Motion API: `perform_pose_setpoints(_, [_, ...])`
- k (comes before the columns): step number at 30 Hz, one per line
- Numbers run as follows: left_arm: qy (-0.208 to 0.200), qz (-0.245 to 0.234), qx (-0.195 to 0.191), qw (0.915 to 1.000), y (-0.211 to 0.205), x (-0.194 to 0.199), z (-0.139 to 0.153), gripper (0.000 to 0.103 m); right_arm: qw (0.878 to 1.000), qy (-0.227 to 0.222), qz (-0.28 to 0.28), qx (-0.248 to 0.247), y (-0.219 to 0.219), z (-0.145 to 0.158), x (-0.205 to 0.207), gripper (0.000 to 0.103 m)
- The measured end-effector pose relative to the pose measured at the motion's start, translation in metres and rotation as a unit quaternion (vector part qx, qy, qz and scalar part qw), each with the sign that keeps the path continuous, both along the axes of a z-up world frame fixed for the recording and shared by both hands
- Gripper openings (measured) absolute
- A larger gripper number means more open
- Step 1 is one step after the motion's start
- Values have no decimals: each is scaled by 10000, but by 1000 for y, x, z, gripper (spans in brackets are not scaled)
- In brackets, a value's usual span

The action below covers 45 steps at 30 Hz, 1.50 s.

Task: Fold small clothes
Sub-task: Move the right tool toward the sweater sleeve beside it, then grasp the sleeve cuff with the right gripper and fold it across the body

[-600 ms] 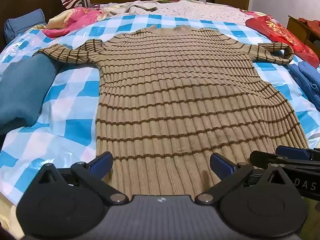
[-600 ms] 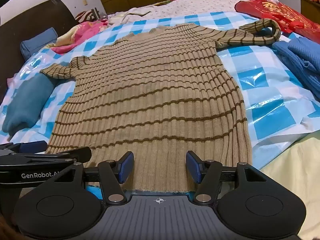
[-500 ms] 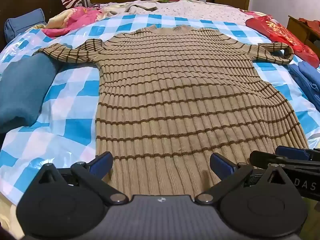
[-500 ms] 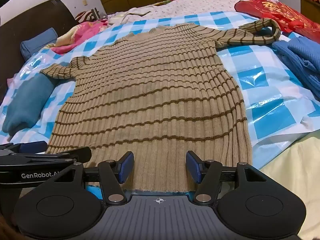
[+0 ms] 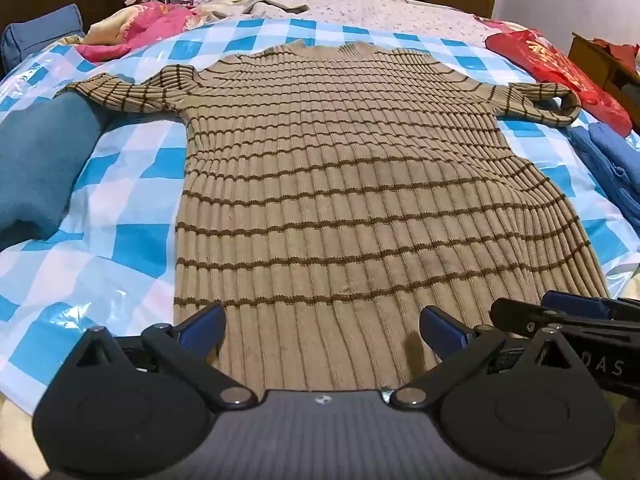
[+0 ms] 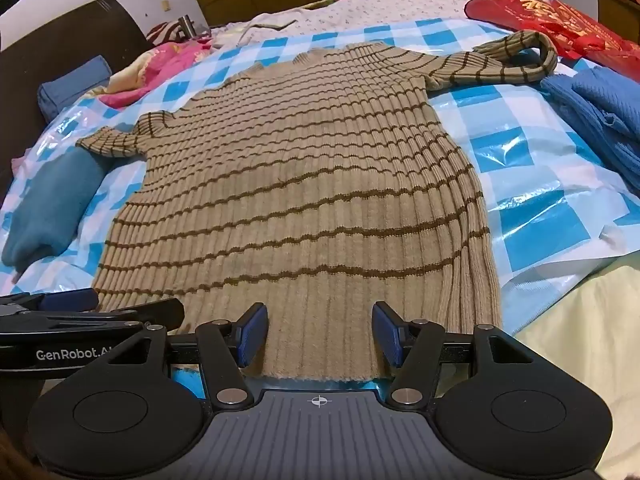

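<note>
- A tan ribbed sweater [image 5: 352, 184] with thin brown stripes is being displayed flat, hem nearest the cameras, on a blue-and-white checked plastic sheet [image 5: 132, 208] covering the bed.
- The left tongs [image 5: 322, 330] are being held wide open over the hem, the knit lying between the blue pads [image 5: 202, 326] without being pinched.
- The right tongs [image 6: 320, 334] are being held partly open over the hem's right portion, nothing gripped.
- The sleeves are being shown spread outward; the left cuff is resting on a teal folded garment [image 5: 40, 168], the right cuff curling near blue clothes [image 6: 600, 116].
</note>
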<state>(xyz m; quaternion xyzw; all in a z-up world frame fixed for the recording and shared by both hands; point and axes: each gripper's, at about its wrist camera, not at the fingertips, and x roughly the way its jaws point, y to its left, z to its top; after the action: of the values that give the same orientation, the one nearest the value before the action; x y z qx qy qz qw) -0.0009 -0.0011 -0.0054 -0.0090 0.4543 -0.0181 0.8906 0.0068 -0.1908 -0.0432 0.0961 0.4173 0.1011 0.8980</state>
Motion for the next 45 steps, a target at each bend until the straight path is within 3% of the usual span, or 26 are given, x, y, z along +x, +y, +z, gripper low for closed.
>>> perform_pose_setpoints(15, [21,-295,-129,9995,-5,3,-4,103,9987,129,-448,212,-21,-1,0,61])
perform_pose_setpoints(27, [-544,-979,-119,9936,-29,19,19,103,9961,-148,-786,384,-52,33,24,61])
perform_pose_setpoints(37, [-614,-1325,-586,9875,-70,91,19,103,9869,-715,-1162,-857,-107,55,123,61])
perform_pose_setpoints(45, [-684,-1360,-955,9837,-102,147,14,103,9684,-1073,-858,-2083,-152,59,230,60])
